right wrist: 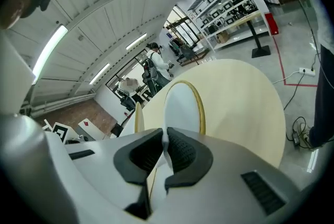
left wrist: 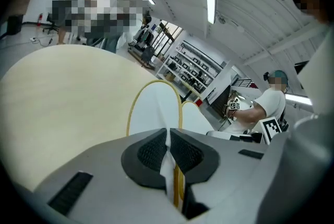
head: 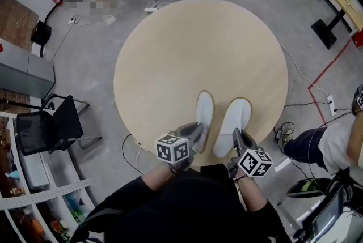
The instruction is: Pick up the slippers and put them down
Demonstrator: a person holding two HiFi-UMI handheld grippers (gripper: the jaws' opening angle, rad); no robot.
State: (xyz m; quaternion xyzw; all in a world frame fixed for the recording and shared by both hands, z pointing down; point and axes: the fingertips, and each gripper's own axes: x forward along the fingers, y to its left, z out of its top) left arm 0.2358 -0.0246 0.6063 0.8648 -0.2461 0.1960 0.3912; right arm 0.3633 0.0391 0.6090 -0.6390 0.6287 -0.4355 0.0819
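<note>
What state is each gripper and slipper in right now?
left gripper: shut on left slipper, at its near end.
right gripper: shut on right slipper, at its near end.
left slipper: gripped, far end over table.
right slipper: gripped, beside the left one, apart.

The head view looks steeply down from above the near edge of the round table (head: 187, 49), taking in its whole top. Each gripper view sits close behind its own jaws, low at that near edge, facing out across the table top. All three views share the table top and the slippers (head: 229, 123).
</note>
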